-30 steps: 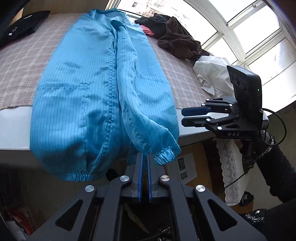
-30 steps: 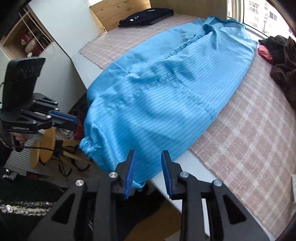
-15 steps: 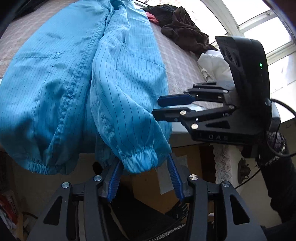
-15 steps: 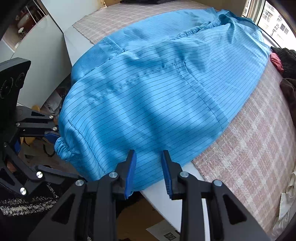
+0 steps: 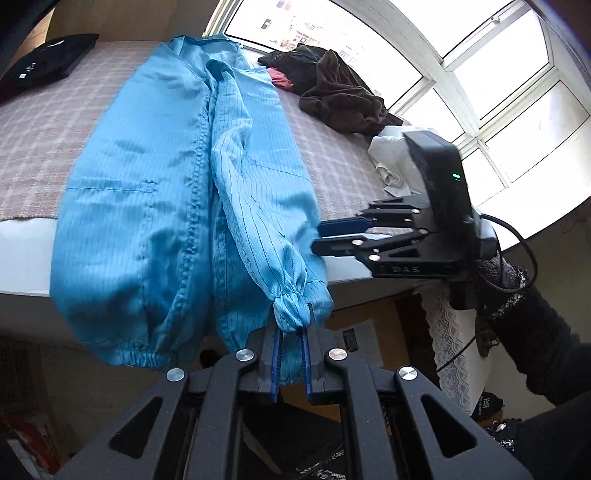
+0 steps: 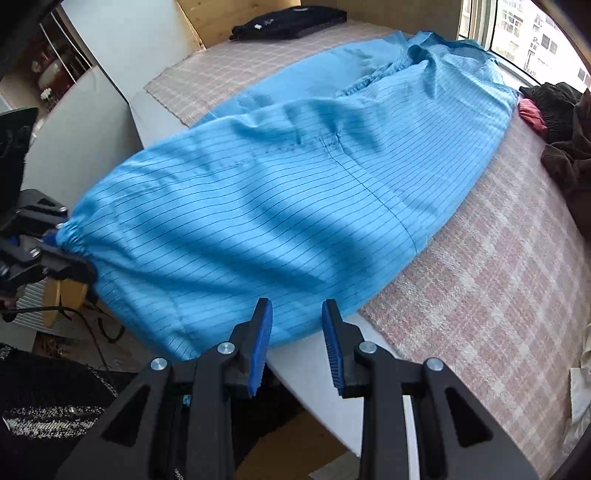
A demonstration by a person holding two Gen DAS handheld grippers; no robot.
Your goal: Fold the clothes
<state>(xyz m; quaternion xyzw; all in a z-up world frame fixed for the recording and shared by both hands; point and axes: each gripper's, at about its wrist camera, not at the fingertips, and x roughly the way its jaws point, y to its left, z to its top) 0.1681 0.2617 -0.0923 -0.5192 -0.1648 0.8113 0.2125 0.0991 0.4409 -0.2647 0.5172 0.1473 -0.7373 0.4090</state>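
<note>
Blue striped coat [image 5: 177, 206] lies long on the checked bed cover [image 5: 33, 129], its bottom hanging over the edge. From the left tongs' camera, the left gripper [image 5: 290, 332] pinches the gathered sleeve cuff [image 5: 290, 308]. The right gripper [image 5: 321, 236] floats beside the sleeve, its fingers close together. Brown clothes [image 5: 343, 99] sit by the window.

From the right tongs' camera, the right gripper [image 6: 296, 332] is spread a little, holding nothing, just by the coat's [image 6: 295, 192] hem.

Checked pink woven mat [image 6: 498, 295] bare betw. long blue pinstriped garment [image 6: 314, 206] and window side: room to pass. Far end blocked by dark brown crumpled clothes pile [image 5: 343, 99]; white crumpled cloth [image 5: 388, 158] sits nr mat edge. Flat black folded item [image 6: 291, 22] at far corner, well apart.
</note>
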